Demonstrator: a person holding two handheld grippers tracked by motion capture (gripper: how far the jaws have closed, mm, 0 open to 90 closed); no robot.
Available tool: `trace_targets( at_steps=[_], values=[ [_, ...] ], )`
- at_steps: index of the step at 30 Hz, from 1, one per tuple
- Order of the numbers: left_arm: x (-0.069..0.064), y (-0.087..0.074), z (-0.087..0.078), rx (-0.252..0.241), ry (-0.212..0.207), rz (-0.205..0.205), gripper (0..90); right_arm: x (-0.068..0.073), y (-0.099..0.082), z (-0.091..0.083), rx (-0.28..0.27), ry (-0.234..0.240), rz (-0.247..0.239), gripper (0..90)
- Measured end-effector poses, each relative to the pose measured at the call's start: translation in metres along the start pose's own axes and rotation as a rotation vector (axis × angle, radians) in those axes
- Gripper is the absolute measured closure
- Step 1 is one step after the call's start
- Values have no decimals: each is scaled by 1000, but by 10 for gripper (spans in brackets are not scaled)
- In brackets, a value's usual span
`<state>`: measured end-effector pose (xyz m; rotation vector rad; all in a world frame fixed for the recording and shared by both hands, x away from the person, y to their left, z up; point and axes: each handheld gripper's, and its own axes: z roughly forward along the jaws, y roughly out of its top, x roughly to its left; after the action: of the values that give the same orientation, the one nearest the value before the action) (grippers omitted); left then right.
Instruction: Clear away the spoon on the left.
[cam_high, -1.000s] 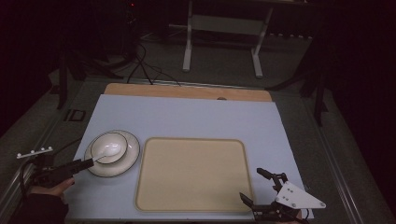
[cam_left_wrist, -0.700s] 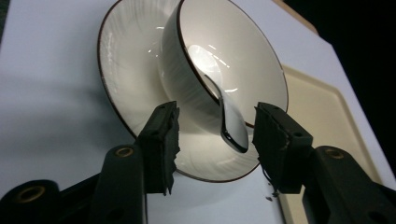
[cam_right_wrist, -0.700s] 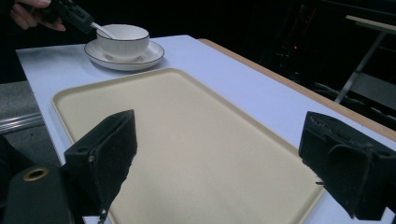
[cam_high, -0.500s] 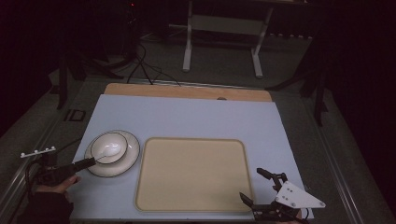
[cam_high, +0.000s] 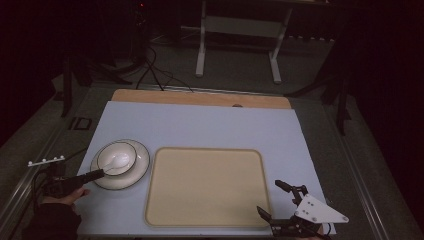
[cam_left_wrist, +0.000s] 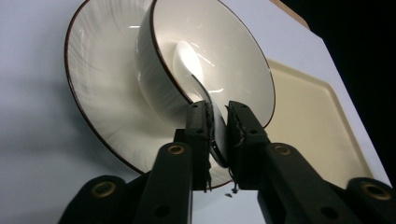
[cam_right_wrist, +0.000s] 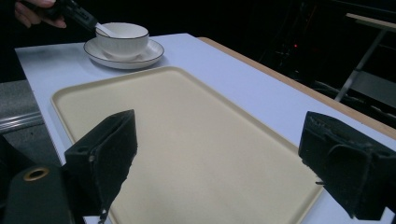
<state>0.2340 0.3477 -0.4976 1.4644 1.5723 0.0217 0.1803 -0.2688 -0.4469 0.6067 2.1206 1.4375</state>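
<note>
A white bowl (cam_high: 125, 152) with a dark rim stands on a matching plate (cam_high: 139, 172) at the left of the pale blue table. A white spoon (cam_left_wrist: 189, 63) lies in the bowl, its handle leaning over the near rim. My left gripper (cam_left_wrist: 218, 121) has just been closing, and its jaws now pinch that handle. In the high view the left gripper (cam_high: 100, 173) reaches in from the plate's left edge. My right gripper (cam_high: 269, 196) rests open at the front right corner of the beige tray (cam_high: 205, 185), with nothing between its jaws (cam_right_wrist: 219, 154).
The beige tray (cam_right_wrist: 187, 130) is bare and lies just right of the plate (cam_right_wrist: 149, 53). A wooden strip (cam_high: 200, 97) runs along the table's far edge. A table frame and cables stand on the dark floor beyond.
The left gripper has shifted slightly along the plate's left edge and its jaws have closed on the spoon handle. The right gripper has stayed in place.
</note>
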Motion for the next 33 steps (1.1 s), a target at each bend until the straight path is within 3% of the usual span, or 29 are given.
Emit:
trace_targets(
  at_steps=[5, 12, 16, 22, 28, 33],
  values=[
    [-8, 0, 1, 18, 26, 51, 845, 0, 0, 1, 3, 0, -1, 116],
    [-15, 0, 2, 23, 54, 91, 851, -1, 0, -1, -2, -1, 14, 116],
    [-16, 0, 0, -16, 28, 87, 852, -1, 0, 0, 5, 5, 10, 116],
    [-22, 0, -3, -26, 65, 112, 854, -2, -1, 0, 2, 5, 19, 116],
    [-29, 2, -10, -66, 70, 116, 854, -2, -1, 0, 2, 4, 19, 116],
    [-36, 2, -14, -65, 73, 134, 854, -2, -1, 0, 4, 5, 16, 116]
  ],
)
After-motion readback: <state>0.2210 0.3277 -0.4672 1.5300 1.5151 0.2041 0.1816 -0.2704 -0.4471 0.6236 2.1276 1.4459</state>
